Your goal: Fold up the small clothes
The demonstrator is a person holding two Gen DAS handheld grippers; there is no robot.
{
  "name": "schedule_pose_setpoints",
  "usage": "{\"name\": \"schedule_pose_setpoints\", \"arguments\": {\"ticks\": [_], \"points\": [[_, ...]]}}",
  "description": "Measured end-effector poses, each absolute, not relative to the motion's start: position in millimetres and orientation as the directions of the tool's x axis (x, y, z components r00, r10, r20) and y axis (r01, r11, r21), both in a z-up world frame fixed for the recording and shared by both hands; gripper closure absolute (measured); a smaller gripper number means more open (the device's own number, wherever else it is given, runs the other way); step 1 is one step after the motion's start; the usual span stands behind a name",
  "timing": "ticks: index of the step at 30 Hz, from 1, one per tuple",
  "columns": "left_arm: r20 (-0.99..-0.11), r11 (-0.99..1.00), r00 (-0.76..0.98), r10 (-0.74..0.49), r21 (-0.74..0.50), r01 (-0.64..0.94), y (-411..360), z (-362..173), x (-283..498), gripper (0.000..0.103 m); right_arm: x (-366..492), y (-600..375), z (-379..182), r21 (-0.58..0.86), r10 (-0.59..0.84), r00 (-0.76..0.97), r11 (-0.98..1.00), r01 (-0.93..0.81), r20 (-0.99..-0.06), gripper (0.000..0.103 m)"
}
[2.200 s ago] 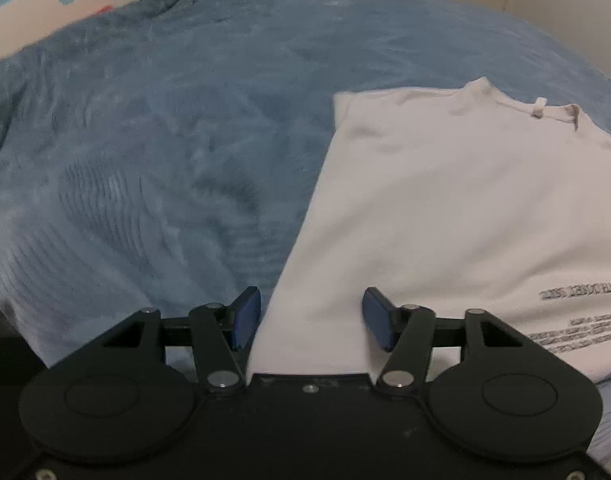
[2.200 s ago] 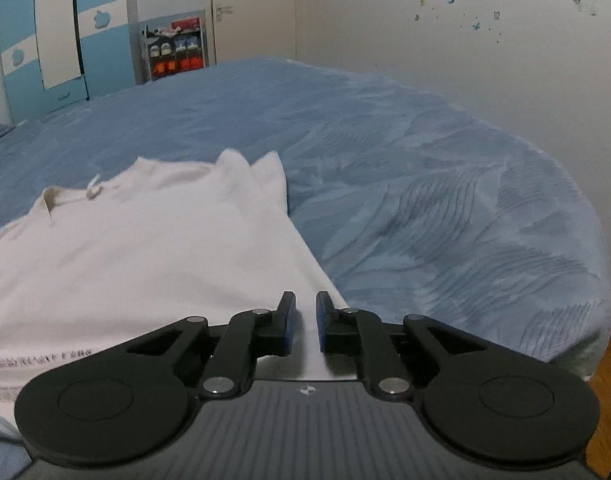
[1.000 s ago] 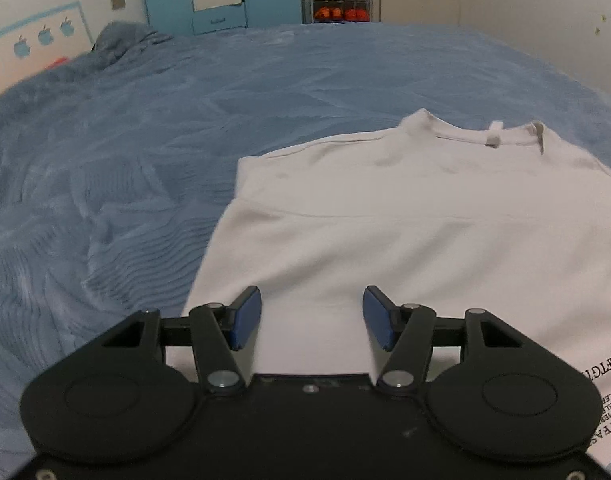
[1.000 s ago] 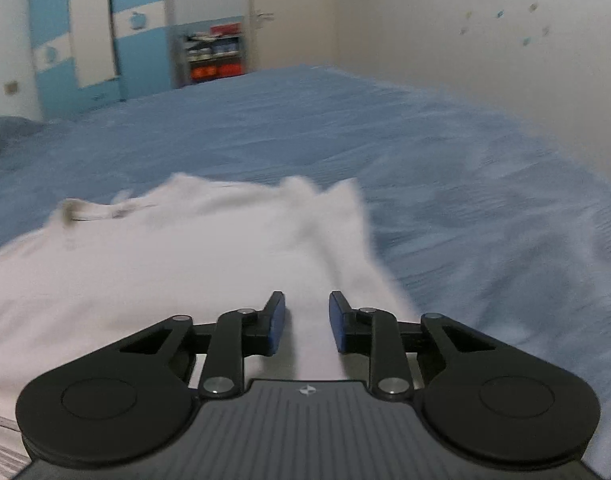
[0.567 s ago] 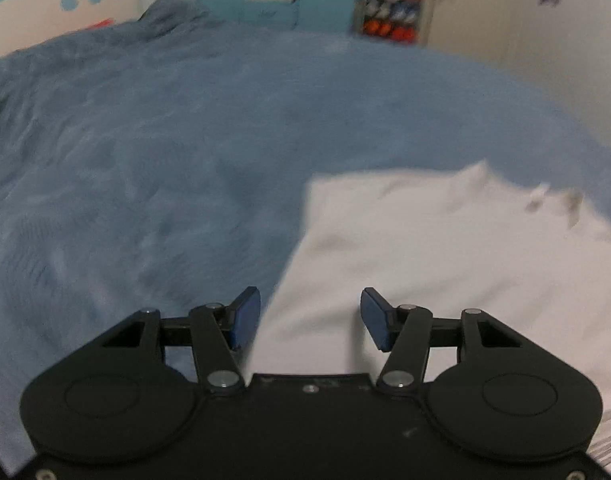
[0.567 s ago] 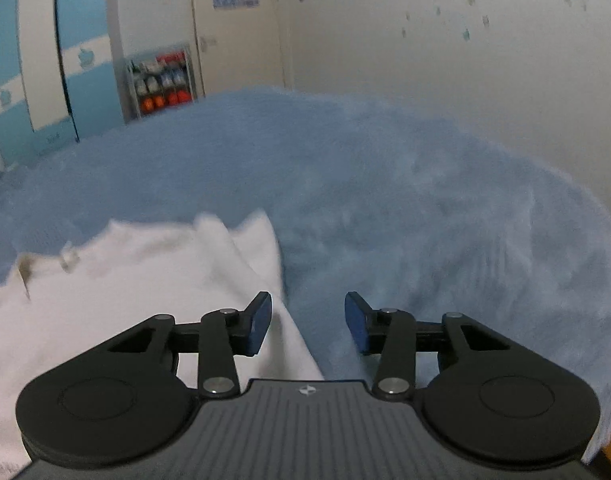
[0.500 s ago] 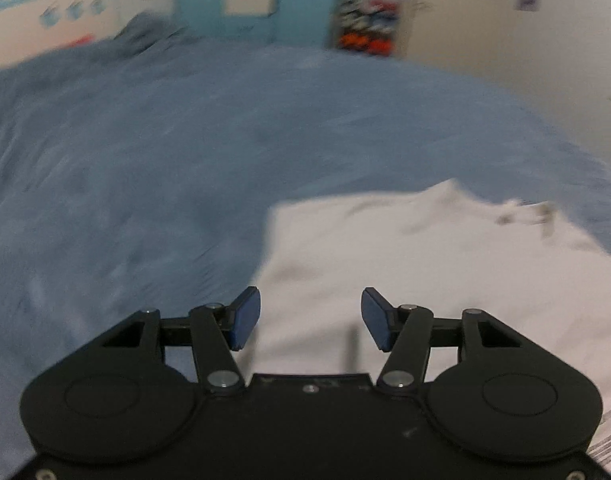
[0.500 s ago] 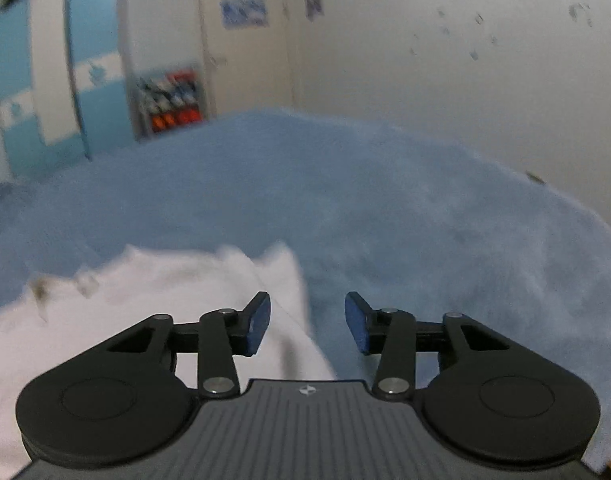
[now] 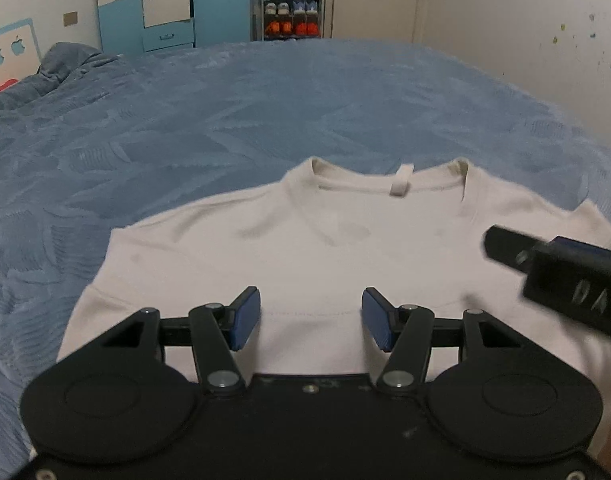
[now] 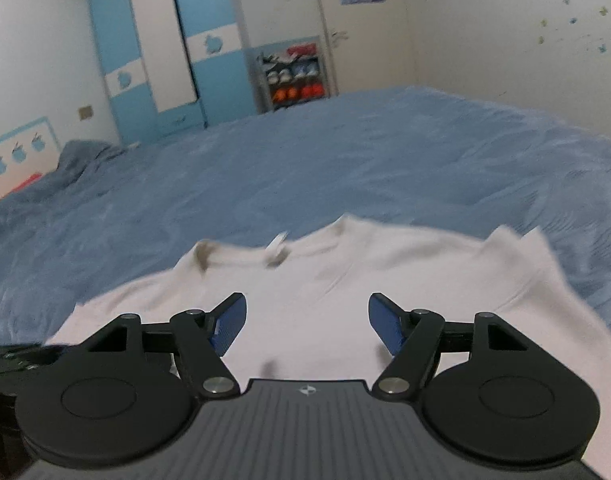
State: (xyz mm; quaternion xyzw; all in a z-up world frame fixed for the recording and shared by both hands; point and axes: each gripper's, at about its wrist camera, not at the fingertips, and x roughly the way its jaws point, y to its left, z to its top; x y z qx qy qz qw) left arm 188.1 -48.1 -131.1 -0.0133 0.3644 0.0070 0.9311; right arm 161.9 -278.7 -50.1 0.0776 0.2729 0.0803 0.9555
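Blue-padded jaws of the left claw (image 9: 311, 318) stand wide apart and empty over the lower middle of the white shirt (image 9: 305, 248), which lies flat on the blue bedspread (image 9: 225, 112) ahead, collar (image 9: 401, 184) furthest from the claw; the right claw (image 10: 307, 326) is likewise spread and empty, low over the same cloth. For a clean fold, judgement is that each claw should shift outward to its own side edge, pinch only one layer, and lift evenly. Both tools point forward, roughly level, side by side, the right one's body showing blurred just right of the left claw.
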Motion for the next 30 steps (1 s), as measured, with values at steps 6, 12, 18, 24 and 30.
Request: {"name": "schedule_pose_setpoints", "arguments": {"ticks": [6, 12, 18, 24, 30], "points": [[-0.691, 0.999, 0.723, 0.033, 0.016, -0.030, -45.3, -152.3, 187.2, 0.041, 160.6, -263.0, -66.7, 0.137, 0.158, 0.813, 0.986, -0.097, -0.560, 0.007], [-0.658, 0.998, 0.750, 0.069, 0.055, -0.043, -47.3, -156.4, 182.1, 0.035, 158.8, -265.9, -74.8, 0.155, 0.158, 0.793, 0.985, -0.081, -0.589, 0.006], [-0.652, 0.995, 0.752, 0.094, 0.079, -0.056, -47.1, -148.6, 181.0, 0.035, 158.3, -272.2, -75.4, 0.201, 0.178, 0.793, 0.977, -0.071, -0.582, 0.005], [-0.664, 0.996, 0.743, 0.086, 0.034, -0.085, -30.0, -154.6, 183.8, 0.032, 157.7, -263.6, -76.2, 0.148, 0.155, 0.790, 0.986, -0.083, -0.593, 0.005], [-0.584, 0.989, 0.810, 0.052, 0.143, 0.040, -51.2, -158.9, 164.7, 0.034, 158.1, -274.0, -56.1, 0.347, 0.353, 0.750, 0.921, -0.175, -0.559, 0.005]]}}
